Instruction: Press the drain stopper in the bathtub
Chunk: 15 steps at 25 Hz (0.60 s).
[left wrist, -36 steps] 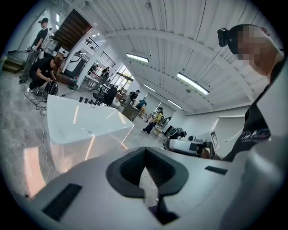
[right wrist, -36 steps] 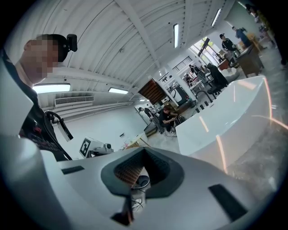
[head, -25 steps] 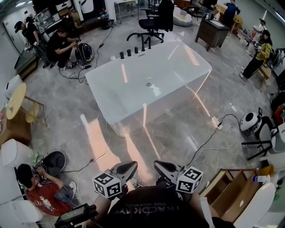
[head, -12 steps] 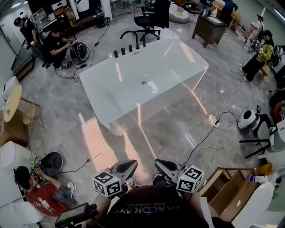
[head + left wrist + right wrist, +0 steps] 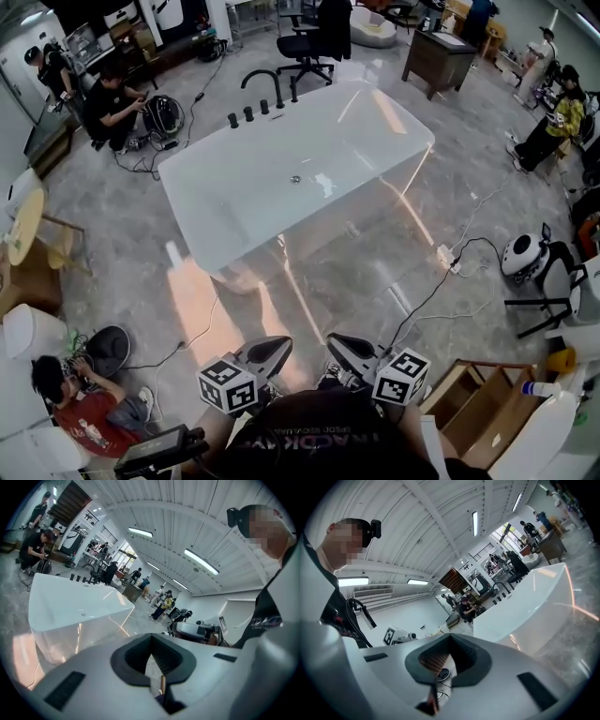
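- Lower left of the head view: a person in a red shirt (image 5: pixel 70 398) sits on the floor (image 5: pixel 122 244). In the upper left a crouching person (image 5: pixel 111 101) in black bends over gear.
- My left tongs (image 5: pixel 269 351) sit at the bottom centre-left, low and tight against the operator's body. They point forward toward the tub, with the left marker cube (image 5: pixel 228 386) just behind them.
- In the left gripper view the left tongs (image 5: pixel 151 663) are closed, pads meeting along a thin seam, with nothing gripped. That camera tilts upward, taking in the ceiling lights.
- The bathtub (image 5: pixel 234 202) lies across the upper middle of the head view, white and set at an angle, well apart from both tongs. A wide stretch of grey floor lies between.
- The drain stopper (image 5: pixel 295 178) is a small round metal spot on the tub's bottom, near the middle. It shows as a tiny dot in the left gripper view (image 5: pixel 83 614).
- Black knobs (image 5: pixel 248 113) and a curved black spout (image 5: pixel 262 81) stand on the tub's far rim. An office chair (image 5: pixel 305 42) is beyond them.
- My right tongs (image 5: pixel 342 349) mirror the left at the bottom centre-right, near the body and aimed forward. The right marker cube (image 5: pixel 401 377) is to their outside.
- In the right gripper view the right tongs (image 5: pixel 442 662) are closed as well, and empty. The tub's white side (image 5: pixel 525 611) rises in the right half.
- Upper right of the head view: a dark desk (image 5: pixel 436 54) and a person in a yellow top (image 5: pixel 560 111).
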Each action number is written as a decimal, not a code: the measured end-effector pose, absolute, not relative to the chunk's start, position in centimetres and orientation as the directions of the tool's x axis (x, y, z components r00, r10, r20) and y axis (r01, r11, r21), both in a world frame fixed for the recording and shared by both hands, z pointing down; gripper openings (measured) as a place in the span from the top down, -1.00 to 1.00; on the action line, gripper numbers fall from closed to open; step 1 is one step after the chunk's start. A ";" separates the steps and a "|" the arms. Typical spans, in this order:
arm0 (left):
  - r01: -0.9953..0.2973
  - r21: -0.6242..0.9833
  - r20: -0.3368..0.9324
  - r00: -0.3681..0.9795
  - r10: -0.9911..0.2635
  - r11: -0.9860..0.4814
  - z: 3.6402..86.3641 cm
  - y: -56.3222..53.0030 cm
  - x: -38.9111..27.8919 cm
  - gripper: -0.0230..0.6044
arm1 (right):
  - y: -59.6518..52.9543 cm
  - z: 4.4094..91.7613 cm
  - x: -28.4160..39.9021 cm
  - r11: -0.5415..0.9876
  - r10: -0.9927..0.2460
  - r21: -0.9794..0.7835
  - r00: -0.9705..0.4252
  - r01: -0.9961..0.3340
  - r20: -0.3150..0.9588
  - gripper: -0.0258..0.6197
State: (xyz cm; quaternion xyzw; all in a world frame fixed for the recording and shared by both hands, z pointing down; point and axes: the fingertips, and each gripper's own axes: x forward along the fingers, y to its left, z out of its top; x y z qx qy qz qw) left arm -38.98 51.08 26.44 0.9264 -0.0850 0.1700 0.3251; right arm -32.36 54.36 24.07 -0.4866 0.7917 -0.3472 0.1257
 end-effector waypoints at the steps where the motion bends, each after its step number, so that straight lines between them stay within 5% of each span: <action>1: -0.268 0.571 0.373 0.927 -0.046 -0.776 26.4 51.0 -38.4 0.90 | 54.3 24.0 -31.7 0.285 -0.859 -0.674 -0.493 -0.681 0.136 0.87; 15: -0.246 0.553 0.383 0.923 -0.018 -0.796 26.1 50.9 -26.6 0.90 | 55.8 24.2 -20.0 0.250 -0.889 -0.665 -0.439 -0.704 0.131 0.87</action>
